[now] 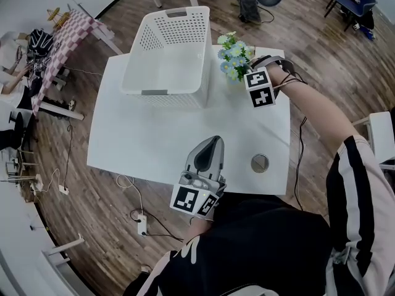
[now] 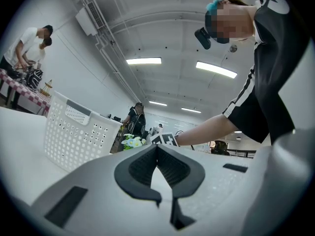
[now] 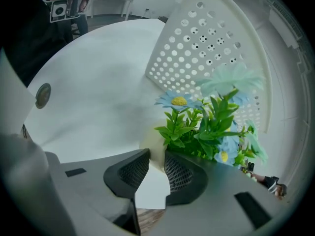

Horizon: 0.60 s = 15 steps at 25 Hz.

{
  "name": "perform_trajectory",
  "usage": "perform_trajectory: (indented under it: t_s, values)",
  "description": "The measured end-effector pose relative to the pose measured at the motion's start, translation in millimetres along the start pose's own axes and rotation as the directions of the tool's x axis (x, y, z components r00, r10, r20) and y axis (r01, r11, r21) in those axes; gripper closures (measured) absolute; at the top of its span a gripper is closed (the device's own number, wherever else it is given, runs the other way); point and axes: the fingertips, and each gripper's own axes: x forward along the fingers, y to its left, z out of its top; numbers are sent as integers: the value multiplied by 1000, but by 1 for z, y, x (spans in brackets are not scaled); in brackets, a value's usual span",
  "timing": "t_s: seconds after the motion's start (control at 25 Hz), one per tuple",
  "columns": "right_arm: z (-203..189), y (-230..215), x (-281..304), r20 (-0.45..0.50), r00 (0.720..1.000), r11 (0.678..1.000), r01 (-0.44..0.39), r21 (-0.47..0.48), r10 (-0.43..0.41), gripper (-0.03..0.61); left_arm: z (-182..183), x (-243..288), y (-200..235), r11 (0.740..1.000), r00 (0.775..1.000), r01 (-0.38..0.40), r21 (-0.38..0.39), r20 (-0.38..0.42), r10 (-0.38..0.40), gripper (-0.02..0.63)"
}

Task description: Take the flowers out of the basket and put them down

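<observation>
Beside the basket [image 1: 170, 98] at the table [image 1: 154, 140] edge, right fingers [image 3: 184, 173] grip flowers [image 1: 233, 54]; left fingers [image 2: 142, 168] closed, empty.

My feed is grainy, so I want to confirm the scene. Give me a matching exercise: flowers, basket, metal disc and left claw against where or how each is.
1 flowers
2 basket
3 metal disc
4 left claw

A shut, holding nothing
B empty, on the table
C in the right claw, beside the basket
D lying flat near the table's front edge

Pairs: 1-C, 2-B, 3-D, 4-A
</observation>
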Motion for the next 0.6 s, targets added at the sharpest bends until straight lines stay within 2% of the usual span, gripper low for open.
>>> perform_trajectory:
  t_s: [0.36, 0.48, 0.6]
  values:
    - [3, 3, 5, -9, 1000, 1000, 18, 1, -18, 469, 6, -3, 3, 1000, 1000, -9, 13, 3, 9, 609]
    - [4, 1, 3, 1, 1000, 999, 24, 49, -24, 466, 8, -4, 4, 1000, 1000, -14, 17, 5, 14, 609]
    - [3, -4, -4, 41, 996, 991, 72, 116, -77, 466, 10, -5, 5, 1000, 1000, -18, 25, 5, 18, 609]
